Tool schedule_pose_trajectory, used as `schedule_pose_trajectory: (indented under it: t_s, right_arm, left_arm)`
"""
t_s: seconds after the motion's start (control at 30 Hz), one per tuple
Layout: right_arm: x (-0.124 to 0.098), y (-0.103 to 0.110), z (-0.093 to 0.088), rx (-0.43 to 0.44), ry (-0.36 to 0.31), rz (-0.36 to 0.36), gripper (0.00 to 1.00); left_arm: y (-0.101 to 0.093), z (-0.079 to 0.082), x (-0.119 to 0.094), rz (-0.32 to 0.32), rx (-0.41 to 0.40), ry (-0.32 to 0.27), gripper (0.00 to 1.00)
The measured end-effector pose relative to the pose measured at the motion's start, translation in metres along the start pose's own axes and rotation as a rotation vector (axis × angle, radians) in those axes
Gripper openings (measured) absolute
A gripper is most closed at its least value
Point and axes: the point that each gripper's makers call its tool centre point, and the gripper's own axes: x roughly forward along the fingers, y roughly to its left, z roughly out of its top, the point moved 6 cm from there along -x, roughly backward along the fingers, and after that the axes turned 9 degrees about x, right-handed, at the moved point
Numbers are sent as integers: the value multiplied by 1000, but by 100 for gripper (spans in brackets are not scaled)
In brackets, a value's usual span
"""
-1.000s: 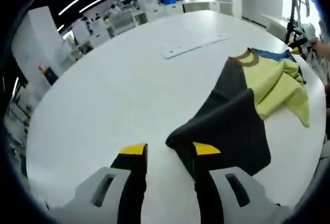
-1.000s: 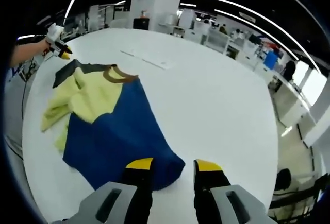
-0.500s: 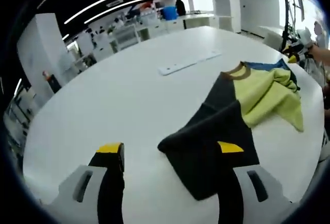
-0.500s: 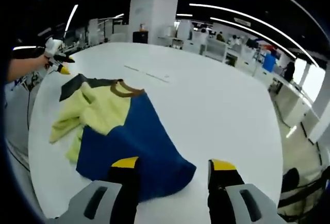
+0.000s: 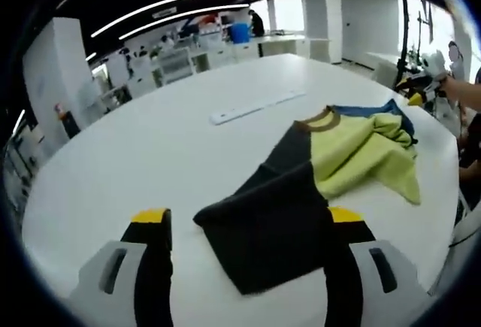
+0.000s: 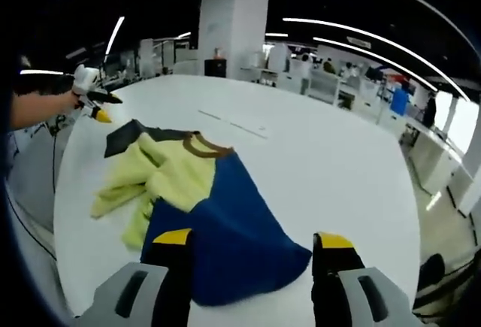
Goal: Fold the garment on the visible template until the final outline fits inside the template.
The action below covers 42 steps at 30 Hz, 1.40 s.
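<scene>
The garment lies crumpled on the round white table (image 5: 135, 161). Its dark grey part (image 5: 270, 222) sits just ahead of my left gripper (image 5: 247, 216), whose jaws stand wide open on either side of it. Beyond are the yellow-green middle (image 5: 353, 154), the brown collar (image 5: 319, 120) and a blue edge (image 5: 376, 109). From the other side, the blue part (image 6: 233, 229) lies in front of my right gripper (image 6: 252, 239), also wide open and holding nothing. The yellow-green folds (image 6: 165, 177) and dark part (image 6: 124, 135) lie further off.
A flat white strip (image 5: 255, 105) lies on the table past the collar, also seen as the strip (image 6: 233, 122). A hand holds the right gripper (image 5: 417, 90) at the table's far edge; the left gripper (image 6: 94, 101) appears likewise. Desks and pillars stand behind.
Both grippers' jaws have spread much wider than a second ago. Both views have drawn back and dropped a little, so the garment's near corners now lie free between the jaws.
</scene>
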Motion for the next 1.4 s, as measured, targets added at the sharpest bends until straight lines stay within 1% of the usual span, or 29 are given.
schedule_pose_trajectory:
  t_s: [0.23, 0.33, 0.4, 0.5, 0.67, 0.77, 1.03, 1.27, 1.4]
  right_arm:
    - [-7, 14, -3, -10, 1, 27, 62]
    - [-10, 18, -4, -13, 3, 35, 62]
    - [-13, 21, -5, -22, 4, 37, 61]
    - [-15, 23, -5, -25, 2, 43, 61]
    - [-18, 30, -7, -28, -3, 59, 60]
    - [-18, 35, -11, -35, 1, 70, 59]
    - [-19, 45, -17, -38, 9, 94, 57]
    - [-18, 55, -17, -42, -1, 119, 54]
    - [-17, 65, -18, -56, 1, 142, 54]
  left_arm:
    - [-24, 7, -4, -63, 11, -17, 81]
    - [-31, 8, -5, -80, 16, -19, 81]
    - [-39, 7, -4, -116, 18, -10, 81]
    - [-48, 8, -5, -130, 33, -6, 81]
    - [-60, 10, -7, -154, 34, -17, 80]
    - [-69, 8, -7, -178, 40, -11, 80]
    - [-85, 6, -7, -210, 37, -12, 78]
    - [-100, 10, -7, -244, 42, -25, 77]
    - [-112, 12, -8, -269, 54, -32, 76]
